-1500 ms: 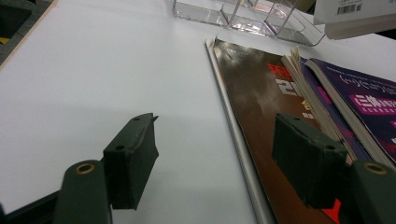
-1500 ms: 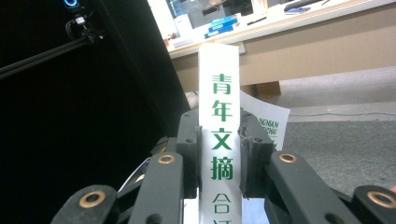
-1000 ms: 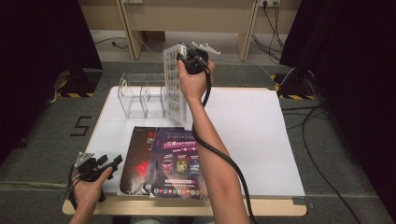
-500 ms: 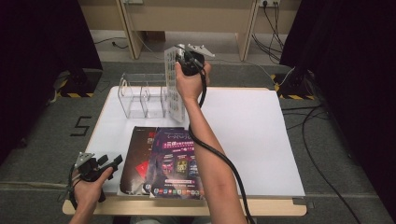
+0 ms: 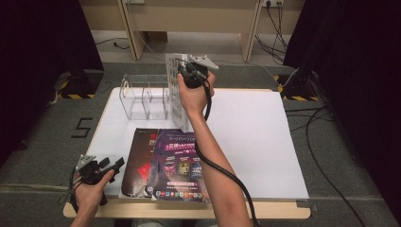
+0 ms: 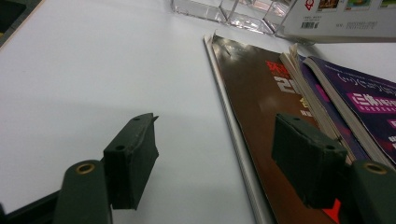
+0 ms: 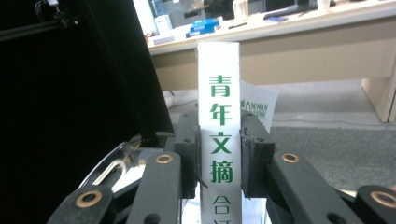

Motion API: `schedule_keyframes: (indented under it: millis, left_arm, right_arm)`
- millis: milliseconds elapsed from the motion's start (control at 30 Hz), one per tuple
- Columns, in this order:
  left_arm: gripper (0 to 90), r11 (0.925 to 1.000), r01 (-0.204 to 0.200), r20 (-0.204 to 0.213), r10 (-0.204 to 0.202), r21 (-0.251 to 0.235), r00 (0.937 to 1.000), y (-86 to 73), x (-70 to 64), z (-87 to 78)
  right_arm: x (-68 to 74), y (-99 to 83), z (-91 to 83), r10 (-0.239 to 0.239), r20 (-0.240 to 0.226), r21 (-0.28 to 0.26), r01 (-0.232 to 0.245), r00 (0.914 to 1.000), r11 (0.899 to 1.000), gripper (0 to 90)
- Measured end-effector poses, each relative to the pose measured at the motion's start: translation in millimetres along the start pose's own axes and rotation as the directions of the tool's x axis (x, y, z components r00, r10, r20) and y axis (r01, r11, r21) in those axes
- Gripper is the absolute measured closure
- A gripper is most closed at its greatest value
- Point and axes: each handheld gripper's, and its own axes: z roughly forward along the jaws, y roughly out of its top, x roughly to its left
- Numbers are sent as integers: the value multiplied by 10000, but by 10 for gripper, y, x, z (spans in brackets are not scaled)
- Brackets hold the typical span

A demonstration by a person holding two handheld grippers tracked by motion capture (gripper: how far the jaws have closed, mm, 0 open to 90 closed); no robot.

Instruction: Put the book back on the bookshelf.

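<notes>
A white book with green characters on its spine stands upright in the air, my right gripper shut on its spine edge. Its lower end hangs by the right end of a clear acrylic rack at the table's back left. In the right gripper view both pads press the spine. My left gripper rests open near the front left corner, its jaws astride the left edge of a brown magazine. A purple magazine overlaps the brown one.
The white table has bare surface across its right half. The rack's compartments stand just behind the magazines. Cables trail on the floor to the right, and wooden furniture legs stand beyond the table.
My right gripper has drifted slightly left and down with the white book, closer to the rack. The left gripper has stayed put.
</notes>
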Motion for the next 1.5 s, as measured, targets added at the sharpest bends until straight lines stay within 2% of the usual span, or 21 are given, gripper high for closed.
schedule_keyframes:
  millis: [133,233,367,700,967,1233,1300,1367,1500]
  left_arm:
    - [302,10000,18,12,-18,2,10000,-1,-4,-1]
    - [302,10000,34,16,-34,6,10000,-3,-4,-1]
    - [302,10000,70,15,-70,21,10000,-6,-8,6]
    - [302,10000,86,91,-87,38,9999,-15,-24,6]
    - [302,9999,118,82,-118,34,9999,-15,-19,3]
    - [301,9999,172,99,-172,22,9998,-14,-6,1]
    - [301,9998,191,122,-191,25,9997,-15,-7,1]
    - [301,9998,205,143,-205,37,9997,-17,-8,3]
    - [300,9998,171,155,-172,65,9997,-18,-9,6]
  right_arm:
    - [-23,-90,-117,16,-14,464,-15,10000,9989,726]
    - [-53,-161,-213,64,-58,479,-61,10000,9988,723]
    - [-46,-216,-328,-136,-193,593,147,9997,9981,715]
    - [-57,-274,-491,-14,-337,748,39,9994,9972,681]
    - [-56,-253,-451,9,-275,778,12,9996,9970,620]
    - [-64,-152,-276,-109,230,1259,79,9997,9920,603]
    - [-62,-103,-223,-107,321,1544,56,9994,9880,634]
    - [-62,-55,-186,72,314,1954,-132,9995,9806,714]
    - [-17,16,-165,142,389,2517,-235,9991,9675,736]
